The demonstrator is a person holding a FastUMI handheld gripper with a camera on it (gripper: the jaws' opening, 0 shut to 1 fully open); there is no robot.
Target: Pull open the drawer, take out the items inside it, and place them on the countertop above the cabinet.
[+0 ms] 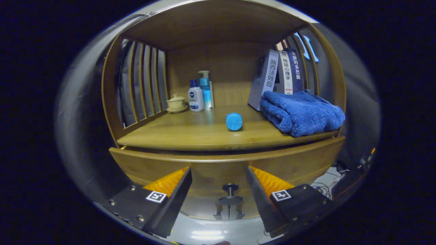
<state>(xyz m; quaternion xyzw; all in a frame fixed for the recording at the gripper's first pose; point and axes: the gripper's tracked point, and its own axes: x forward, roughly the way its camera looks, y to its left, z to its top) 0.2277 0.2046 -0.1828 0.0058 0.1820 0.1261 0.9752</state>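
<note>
Tool (218, 177) fingers spread before drawer (224, 166) (shut); towel (301, 112) on countertop (190, 132).

towel (301, 114): deep blue | cap (234, 121): bright blue | countertop (190, 131): golden-brown wood | teacup (176, 102): cream

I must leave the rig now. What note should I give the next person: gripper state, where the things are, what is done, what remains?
Gripper: open, holding nothing, its fingers on either side of the drawer knob without touching it.
Drawer: looks shut, or nearly so; its contents are hidden.
Countertop: already carries a blue-capped bottle lying on its side, a folded blue towel, books, two bottles and a lidded cup. Whether any of these came from the drawer cannot be told.
Done: gripper lined up on the knob.
Left: close on the knob, pull the drawer open, lift the items out, set them on the free middle of the countertop.
</note>
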